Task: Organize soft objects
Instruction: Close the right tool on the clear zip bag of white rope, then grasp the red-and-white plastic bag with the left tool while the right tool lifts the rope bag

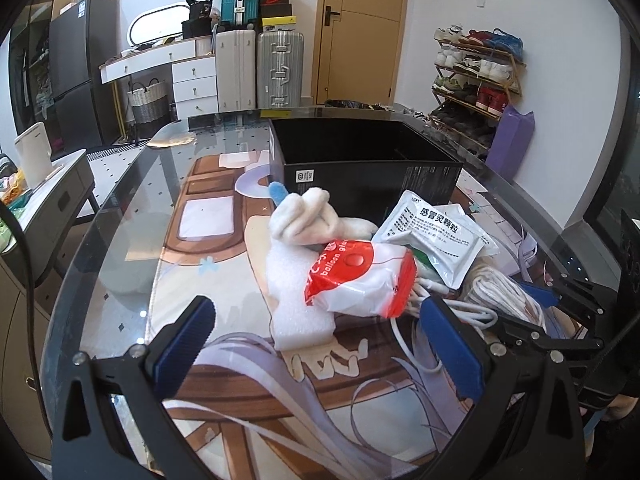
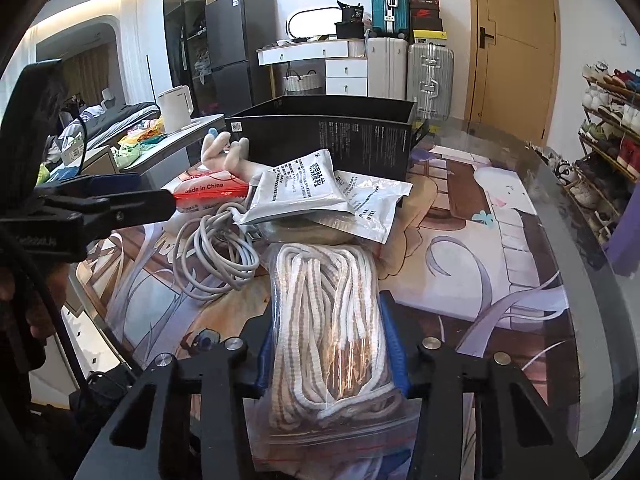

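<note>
My right gripper [image 2: 330, 332] is shut on a clear zip bag of coiled white-and-tan rope [image 2: 332, 280], its blue pads pressing both sides. The same rope bag [image 1: 504, 296] shows in the left wrist view beside the right gripper [image 1: 540, 296]. My left gripper [image 1: 316, 304] stands open over a white foam block [image 1: 296, 312], touching nothing. On the foam leans a red-and-white balloon glue bag [image 1: 360, 280]. Behind it lie a white plush toy [image 1: 308, 216] and silver pouches [image 1: 432, 236]. An open black box [image 1: 360, 160] stands beyond the pile.
A coiled grey cable [image 2: 216, 252] lies left of the rope bag, near the left gripper [image 2: 152, 192]. The glass table [image 1: 120, 208] carries a printed mat and curves away at its left edge. Suitcases, drawers and a shoe rack [image 1: 476, 76] stand along the far wall.
</note>
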The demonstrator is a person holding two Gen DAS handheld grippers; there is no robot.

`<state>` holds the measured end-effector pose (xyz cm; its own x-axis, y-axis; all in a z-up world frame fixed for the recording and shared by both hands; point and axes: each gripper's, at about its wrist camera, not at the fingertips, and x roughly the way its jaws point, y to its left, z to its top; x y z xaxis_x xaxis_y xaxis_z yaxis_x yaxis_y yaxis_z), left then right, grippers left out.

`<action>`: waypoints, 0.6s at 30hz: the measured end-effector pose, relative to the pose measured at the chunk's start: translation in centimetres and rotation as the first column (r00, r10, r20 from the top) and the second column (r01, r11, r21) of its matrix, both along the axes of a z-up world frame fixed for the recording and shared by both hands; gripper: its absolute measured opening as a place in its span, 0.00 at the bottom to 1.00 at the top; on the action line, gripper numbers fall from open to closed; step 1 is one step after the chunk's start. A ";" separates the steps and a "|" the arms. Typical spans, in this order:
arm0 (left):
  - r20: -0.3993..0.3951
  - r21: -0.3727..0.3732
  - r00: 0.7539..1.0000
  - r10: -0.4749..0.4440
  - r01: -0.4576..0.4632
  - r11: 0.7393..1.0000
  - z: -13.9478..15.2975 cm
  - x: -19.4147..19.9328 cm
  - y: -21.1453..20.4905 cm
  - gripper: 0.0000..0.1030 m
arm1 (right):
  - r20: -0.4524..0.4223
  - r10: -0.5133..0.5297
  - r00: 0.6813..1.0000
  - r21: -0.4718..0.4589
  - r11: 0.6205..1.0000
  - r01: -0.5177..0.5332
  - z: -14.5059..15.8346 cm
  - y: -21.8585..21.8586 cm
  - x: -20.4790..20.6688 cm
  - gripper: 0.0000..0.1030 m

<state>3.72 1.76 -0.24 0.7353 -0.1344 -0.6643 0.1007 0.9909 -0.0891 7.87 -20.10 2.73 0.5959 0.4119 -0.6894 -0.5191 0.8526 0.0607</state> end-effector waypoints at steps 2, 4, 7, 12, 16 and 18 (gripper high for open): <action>0.000 -0.018 1.000 -0.010 0.010 1.000 0.0 0.4 0.2 1.00 | 0.005 0.000 1.000 0.001 1.000 0.000 0.1 -0.2 -0.2 0.43; -0.001 -0.027 1.000 -0.015 0.015 1.000 0.0 0.7 0.2 1.00 | 0.010 -0.001 1.000 0.001 1.000 0.001 0.1 -0.4 -0.4 0.43; -0.009 -0.065 0.999 -0.039 0.039 0.997 -0.1 1.3 0.3 1.00 | 0.020 -0.005 1.000 0.006 1.000 0.005 0.4 -0.8 -0.8 0.43; -0.027 -0.100 0.997 -0.070 0.067 0.993 -0.3 2.3 0.0 0.99 | 0.041 -0.029 0.999 0.011 1.000 0.028 0.8 -1.6 -1.2 0.43; -0.025 -0.095 0.996 -0.091 0.088 0.992 -0.3 2.8 -0.5 0.96 | 0.058 -0.056 0.997 0.030 0.998 0.054 1.3 -2.6 -1.4 0.43; -0.030 -0.101 0.995 -0.099 0.095 0.990 -0.3 2.9 -0.7 0.89 | 0.067 -0.063 0.996 0.031 0.998 0.061 1.5 -2.8 -1.5 0.43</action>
